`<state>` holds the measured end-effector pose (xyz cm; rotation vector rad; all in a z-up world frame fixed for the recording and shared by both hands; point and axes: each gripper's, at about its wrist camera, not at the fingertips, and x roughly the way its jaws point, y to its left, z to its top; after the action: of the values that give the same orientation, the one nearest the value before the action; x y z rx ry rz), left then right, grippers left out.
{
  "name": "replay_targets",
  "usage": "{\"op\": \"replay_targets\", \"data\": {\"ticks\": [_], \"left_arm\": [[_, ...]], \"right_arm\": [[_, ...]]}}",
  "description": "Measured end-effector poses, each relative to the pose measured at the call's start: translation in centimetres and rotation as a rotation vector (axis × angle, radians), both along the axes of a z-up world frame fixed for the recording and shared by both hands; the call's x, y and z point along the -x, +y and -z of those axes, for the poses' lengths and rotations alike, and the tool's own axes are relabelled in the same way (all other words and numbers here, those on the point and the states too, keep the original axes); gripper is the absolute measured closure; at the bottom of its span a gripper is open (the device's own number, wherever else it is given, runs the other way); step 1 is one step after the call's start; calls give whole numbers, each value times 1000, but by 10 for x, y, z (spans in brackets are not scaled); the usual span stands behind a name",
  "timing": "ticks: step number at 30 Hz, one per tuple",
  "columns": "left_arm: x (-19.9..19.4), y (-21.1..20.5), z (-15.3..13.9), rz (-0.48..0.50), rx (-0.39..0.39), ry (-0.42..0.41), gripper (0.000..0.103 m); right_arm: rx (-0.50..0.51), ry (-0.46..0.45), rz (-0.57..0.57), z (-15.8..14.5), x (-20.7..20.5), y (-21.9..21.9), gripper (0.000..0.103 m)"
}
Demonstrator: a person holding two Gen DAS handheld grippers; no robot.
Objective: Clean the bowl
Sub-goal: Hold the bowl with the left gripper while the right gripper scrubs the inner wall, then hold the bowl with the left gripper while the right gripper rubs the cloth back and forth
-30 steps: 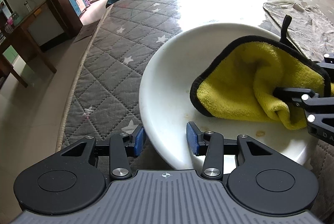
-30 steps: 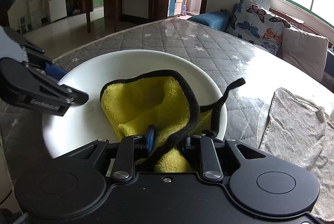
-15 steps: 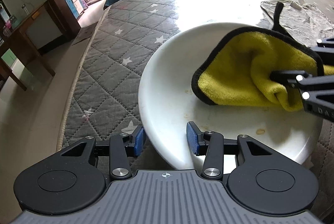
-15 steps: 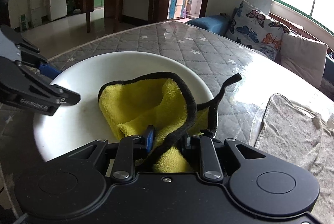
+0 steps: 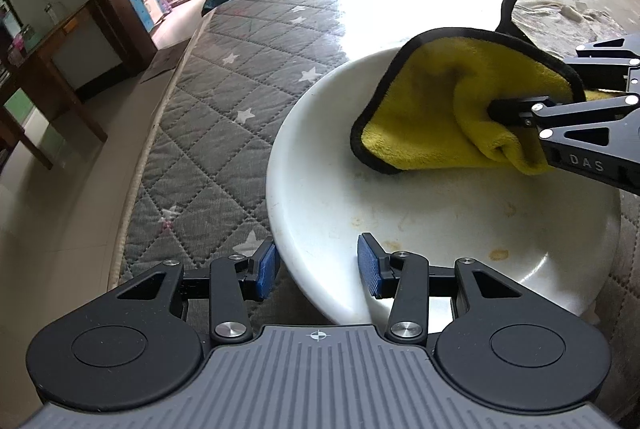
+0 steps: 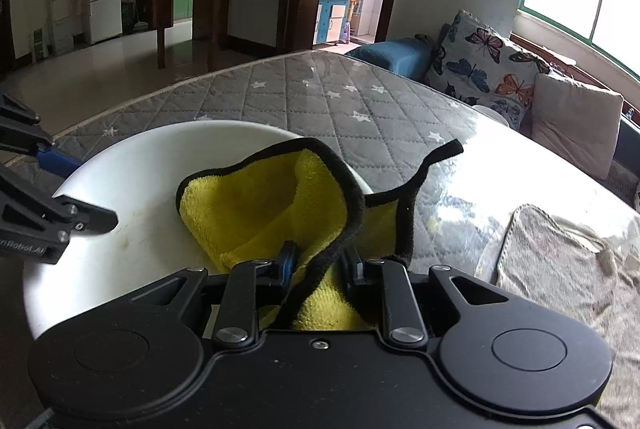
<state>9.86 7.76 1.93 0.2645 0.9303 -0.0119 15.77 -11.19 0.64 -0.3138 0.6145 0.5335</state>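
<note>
Since a second ago the yellow cloth (image 5: 452, 105) has been carried from the middle of the white bowl (image 5: 320, 189) toward its far rim, its black loop now lifted clear. The bowl rests on the quilted grey surface (image 5: 224, 125). The right gripper (image 6: 318, 263) is clenched on a fold of the cloth. The left gripper (image 5: 316, 265) is spread, its blue pads straddling the bowl's near rim without closing. "DAS" reads on the right gripper's finger; "enRobot.AI", cut off, on the left's. Brown stains (image 5: 498, 253) dot the bowl's near side.
</note>
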Motion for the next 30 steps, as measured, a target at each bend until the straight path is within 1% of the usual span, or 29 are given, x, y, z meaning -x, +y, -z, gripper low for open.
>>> {"op": "replay_targets", "data": {"ticks": [3,5,8,17,20,24,28,30], "left_arm": [[2,-1,-1,-33,20,7,58],[5,1,-3,-69,57,20,58],[11,2,-5,-101,93,28,58],[25,1,-11,-160,184,56,58],[27,-3,-11,-167,205,64,58],[31,-9,-12,-179,205,62,57],[33,-10,-14,-205,230,70,57],[33,-12,-14,-213,231,68,57]], "right_arm": [[9,-1,-6,0,-1,2,80],[17,-5,-9,1,0,2,79],[16,-3,-6,1,4,2,79],[14,-1,2,1,21,-2,79],[10,1,3,1,26,-3,79],[1,4,5,-1,30,-6,79],[-6,9,5,-2,33,-8,79],[-12,10,4,-2,36,-9,79]]}}
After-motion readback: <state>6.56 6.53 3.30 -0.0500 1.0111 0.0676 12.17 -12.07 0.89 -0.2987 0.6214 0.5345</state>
